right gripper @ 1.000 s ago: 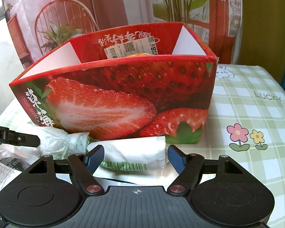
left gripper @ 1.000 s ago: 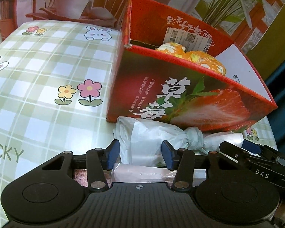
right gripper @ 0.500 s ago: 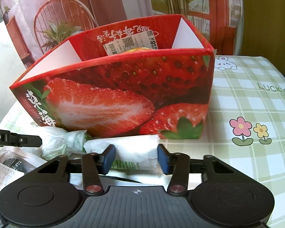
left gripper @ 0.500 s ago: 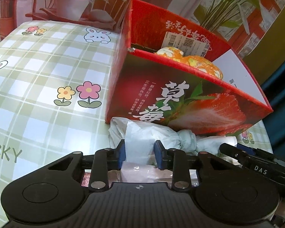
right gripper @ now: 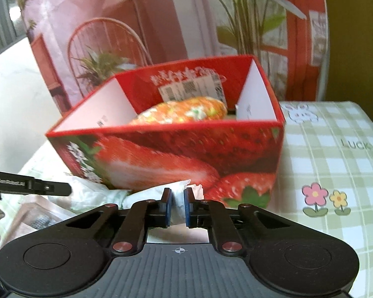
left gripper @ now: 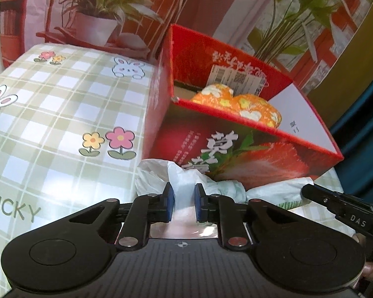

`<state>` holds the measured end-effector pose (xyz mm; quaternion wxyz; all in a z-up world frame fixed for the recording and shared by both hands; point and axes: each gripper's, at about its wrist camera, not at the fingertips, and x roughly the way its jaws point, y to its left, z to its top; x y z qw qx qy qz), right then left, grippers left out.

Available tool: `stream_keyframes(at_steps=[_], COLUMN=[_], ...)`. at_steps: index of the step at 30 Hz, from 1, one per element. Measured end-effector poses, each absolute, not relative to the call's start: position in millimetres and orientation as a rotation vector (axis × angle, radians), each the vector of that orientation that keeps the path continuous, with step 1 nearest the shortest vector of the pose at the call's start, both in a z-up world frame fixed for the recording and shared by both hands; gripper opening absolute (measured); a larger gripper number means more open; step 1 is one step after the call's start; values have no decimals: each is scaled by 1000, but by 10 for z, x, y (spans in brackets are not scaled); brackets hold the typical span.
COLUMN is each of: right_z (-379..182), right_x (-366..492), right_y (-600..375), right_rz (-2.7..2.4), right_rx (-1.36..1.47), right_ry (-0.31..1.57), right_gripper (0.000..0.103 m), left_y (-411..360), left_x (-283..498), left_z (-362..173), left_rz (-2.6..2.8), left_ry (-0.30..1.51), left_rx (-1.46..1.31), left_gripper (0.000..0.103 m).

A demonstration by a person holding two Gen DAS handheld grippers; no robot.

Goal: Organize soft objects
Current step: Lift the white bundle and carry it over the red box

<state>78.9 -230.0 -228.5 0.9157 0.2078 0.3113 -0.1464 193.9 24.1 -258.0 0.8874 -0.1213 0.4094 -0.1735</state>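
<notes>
White crinkled plastic — a twisted bag (left gripper: 184,186) — lies on the checked tablecloth (left gripper: 62,114) against the red strawberry box (left gripper: 236,154). Left gripper (left gripper: 182,200): jaws closing, pads pinching one end of the bag. Right gripper (right gripper: 177,204): pads clamped on the other end (right gripper: 177,198). The right view alone shows the box's far right inner wall; both show an orange floral cushion (right gripper: 186,111) inside — and a plant-print backdrop (left gripper: 99,12).

Bright, warm indoor light. Glare patch on bench (left gripper: 69,149) cloth in left view. Right view motion-blurred, box (right gripper: 186,149) print smeared. Fisheye bending and dark corners throughout.
</notes>
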Motion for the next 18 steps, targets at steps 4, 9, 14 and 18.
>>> stream_keyframes(at_steps=[4, 9, 14, 18], right_z=[-2132, -1964, -1742, -1539], right_x=[763, 728, 682, 655], right_y=[-2256, -2200, -2178, -2203], right_rz=[-274, -246, -219, -213], right_rx=[415, 398, 407, 404], right_ry=[603, 564, 503, 448], right_gripper=[8, 8, 7, 7], left_y=[335, 448, 536, 537], left_x=[1880, 1763, 1653, 1642], left_z=[-2506, -2296, -2011, -1781], left_rz=[-360, -363, -372, -388], left_ry=[825, 751, 653, 587], left_rx=[-263, -262, -253, -235], left_gripper=[17, 16, 16, 14])
